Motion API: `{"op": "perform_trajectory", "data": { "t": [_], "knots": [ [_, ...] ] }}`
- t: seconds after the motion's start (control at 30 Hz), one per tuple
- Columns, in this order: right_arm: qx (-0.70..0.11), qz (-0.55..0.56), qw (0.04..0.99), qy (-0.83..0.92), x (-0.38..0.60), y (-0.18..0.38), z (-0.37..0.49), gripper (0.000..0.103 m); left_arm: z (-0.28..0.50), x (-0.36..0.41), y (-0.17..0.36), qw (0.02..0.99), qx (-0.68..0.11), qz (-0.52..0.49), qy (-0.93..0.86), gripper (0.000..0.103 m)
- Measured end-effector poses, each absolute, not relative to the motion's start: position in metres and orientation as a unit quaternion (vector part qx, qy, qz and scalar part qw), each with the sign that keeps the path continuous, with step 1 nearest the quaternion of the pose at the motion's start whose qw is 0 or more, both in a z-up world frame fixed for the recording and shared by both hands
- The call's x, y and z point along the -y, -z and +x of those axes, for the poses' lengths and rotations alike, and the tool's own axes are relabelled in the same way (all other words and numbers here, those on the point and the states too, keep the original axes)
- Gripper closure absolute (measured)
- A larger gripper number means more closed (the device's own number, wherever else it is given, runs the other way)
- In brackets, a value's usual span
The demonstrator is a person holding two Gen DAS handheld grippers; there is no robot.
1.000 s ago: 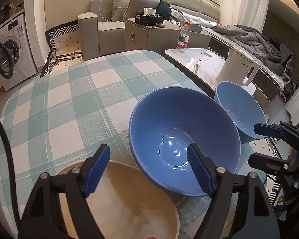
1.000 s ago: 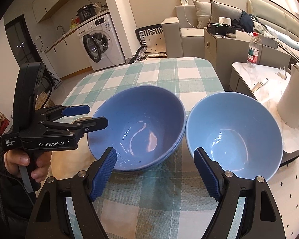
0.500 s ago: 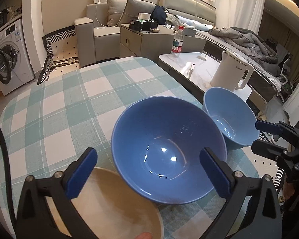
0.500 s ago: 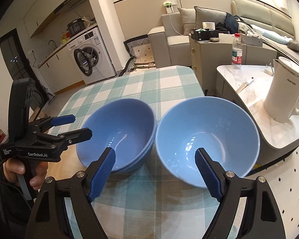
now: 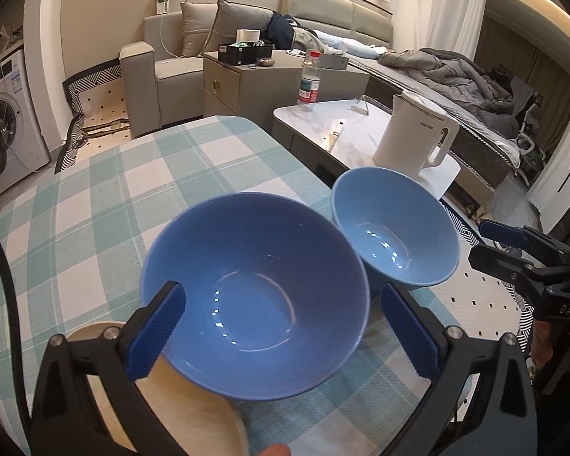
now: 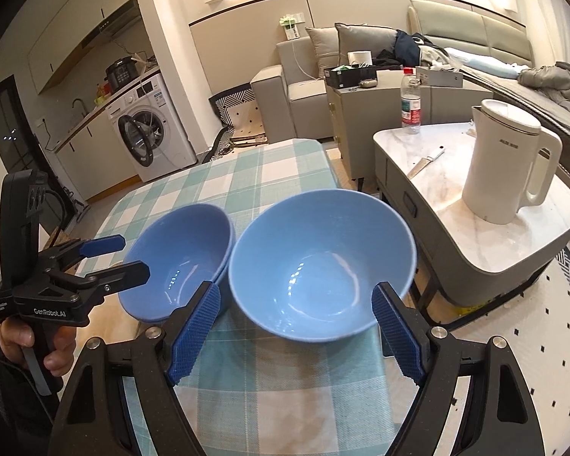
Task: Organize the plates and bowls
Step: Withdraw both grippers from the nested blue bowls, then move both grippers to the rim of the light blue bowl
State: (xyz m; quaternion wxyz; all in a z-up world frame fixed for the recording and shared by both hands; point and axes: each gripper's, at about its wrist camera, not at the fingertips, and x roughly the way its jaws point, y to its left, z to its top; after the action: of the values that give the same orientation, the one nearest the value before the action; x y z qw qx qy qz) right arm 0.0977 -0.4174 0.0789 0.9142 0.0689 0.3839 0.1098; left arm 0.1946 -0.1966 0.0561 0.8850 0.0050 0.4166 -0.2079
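With left gripper [image 5: 283,328] spread wide, empty, above the darker blue bowl [image 5: 254,296], and right gripper [image 6: 296,332] likewise spread, empty, before the lighter blue bowl [image 6: 321,262] on the counter [image 6: 277,174]: pinch one rim squarely, lift level, nest gently into its neighbour.

Two blue bowls [image 6: 319,266], teal-and-white checked tablecloth [image 6: 269,174], seemingly beige plate [image 5: 193,414]

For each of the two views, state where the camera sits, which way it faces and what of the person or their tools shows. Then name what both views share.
Left wrist: sits on the left tool, looking down and forward at the dark blue bowl; right tool at the right edge.
Right wrist: sits on the right tool, facing the light blue bowl; a hand holds the left tool.
Shared: both bowls, checked tablecloth, white kettle.
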Motion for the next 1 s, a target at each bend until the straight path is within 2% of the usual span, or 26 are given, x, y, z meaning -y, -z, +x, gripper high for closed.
{"op": "perform_trajectory", "data": {
  "t": [0.43,0.67,0.73,0.9,0.97,1.0],
  "knots": [
    [-0.380,0.081,0.918,-0.081,0.453,-0.076,0.091,0.019,0.186,0.227,-0.058,0.871,-0.423,-0.020,0.247,0.000],
    [-0.382,0.088,0.917,-0.073,0.465,-0.070,0.094,0.019,0.179,0.250,-0.059,0.867,-0.419,-0.005,0.271,0.005],
    [-0.383,0.089,0.916,-0.073,0.467,-0.068,0.094,0.019,0.177,0.256,-0.059,0.864,-0.420,-0.002,0.277,0.009],
    [-0.385,0.092,0.916,-0.072,0.471,-0.065,0.097,0.019,0.174,0.270,-0.059,0.855,-0.426,-0.004,0.295,0.011],
    [-0.387,0.094,0.915,-0.071,0.473,-0.063,0.098,0.019,0.173,0.274,-0.058,0.850,-0.431,-0.005,0.304,0.026],
    [-0.388,0.094,0.914,-0.069,0.473,-0.062,0.099,0.019,0.173,0.276,-0.056,0.847,-0.436,-0.005,0.305,0.028]
  ]
}}
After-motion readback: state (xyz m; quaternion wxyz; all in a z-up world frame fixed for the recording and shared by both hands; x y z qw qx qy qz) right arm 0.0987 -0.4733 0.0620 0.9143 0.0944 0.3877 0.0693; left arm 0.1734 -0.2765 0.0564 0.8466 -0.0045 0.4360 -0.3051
